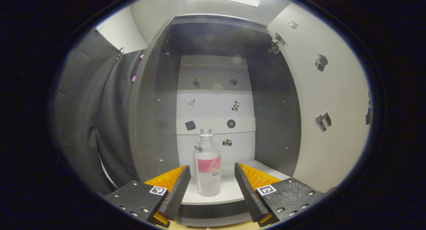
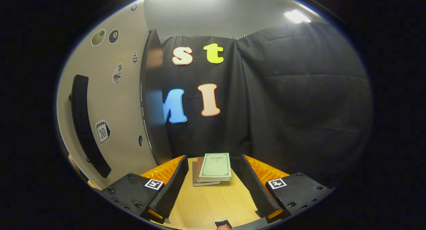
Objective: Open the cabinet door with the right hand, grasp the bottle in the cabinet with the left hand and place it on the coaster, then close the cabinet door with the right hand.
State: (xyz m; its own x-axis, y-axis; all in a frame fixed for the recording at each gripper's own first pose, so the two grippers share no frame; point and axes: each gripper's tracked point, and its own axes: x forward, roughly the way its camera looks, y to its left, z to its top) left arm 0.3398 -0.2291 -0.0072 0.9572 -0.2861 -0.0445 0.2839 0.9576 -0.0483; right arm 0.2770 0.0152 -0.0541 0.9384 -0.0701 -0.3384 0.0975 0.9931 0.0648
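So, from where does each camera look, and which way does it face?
Left gripper view: rides on the left gripper, faces into the open cabinet at the bottle; its own open fingers show below.
Right gripper view: rides on the right gripper, faces the booth wall over the table and stacked books; open fingers below.
Shared: the cabinet door.

The small print on the bottle [image 1: 207, 163] label is too small to be told, and the lower books [image 2: 199, 176] are partly hidden by the top one.
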